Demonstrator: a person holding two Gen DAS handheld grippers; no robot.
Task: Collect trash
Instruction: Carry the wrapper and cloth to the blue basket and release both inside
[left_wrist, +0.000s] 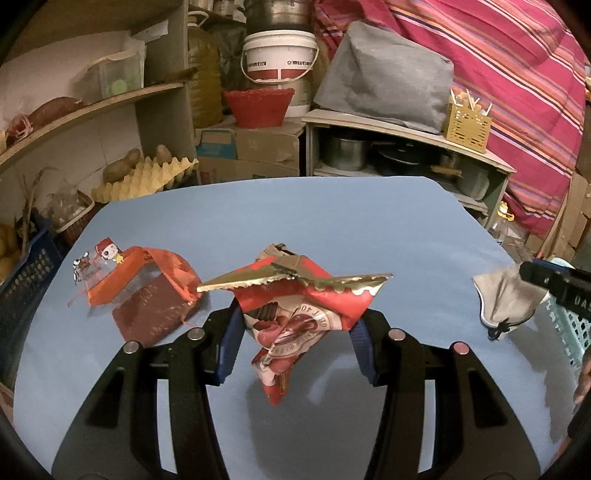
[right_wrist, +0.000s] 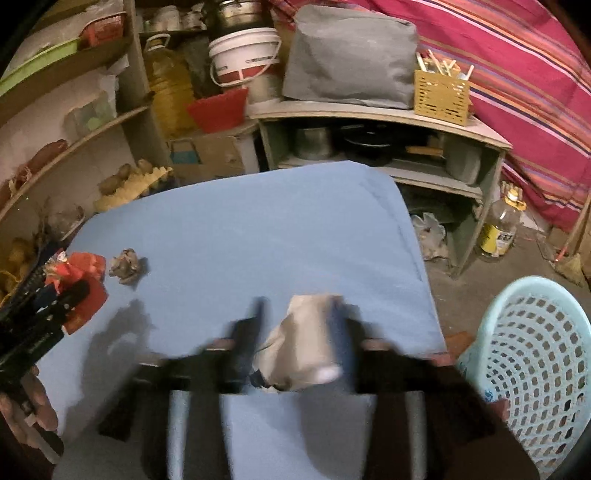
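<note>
My left gripper (left_wrist: 295, 314) is shut on a crumpled red and gold snack wrapper (left_wrist: 295, 306) and holds it above the blue table (left_wrist: 332, 221). It also shows at the left edge of the right wrist view (right_wrist: 79, 291). My right gripper (right_wrist: 299, 332), blurred by motion, is shut on a grey-white wrapper (right_wrist: 306, 339) near the table's right edge; the wrapper shows in the left wrist view (left_wrist: 506, 299). A light blue mesh basket (right_wrist: 535, 369) stands on the floor right of the table. An orange and brown bag (left_wrist: 147, 295) lies on the table's left. A crumpled brown paper ball (right_wrist: 125, 266) lies beside it.
Shelves (left_wrist: 92, 103) with potatoes and a yellow egg tray (left_wrist: 144, 177) stand at the left. A low shelf (right_wrist: 388, 118) with pots stands behind the table. A bottle (right_wrist: 498, 229) stands on the floor. A striped pink cloth (left_wrist: 498, 74) hangs at the right.
</note>
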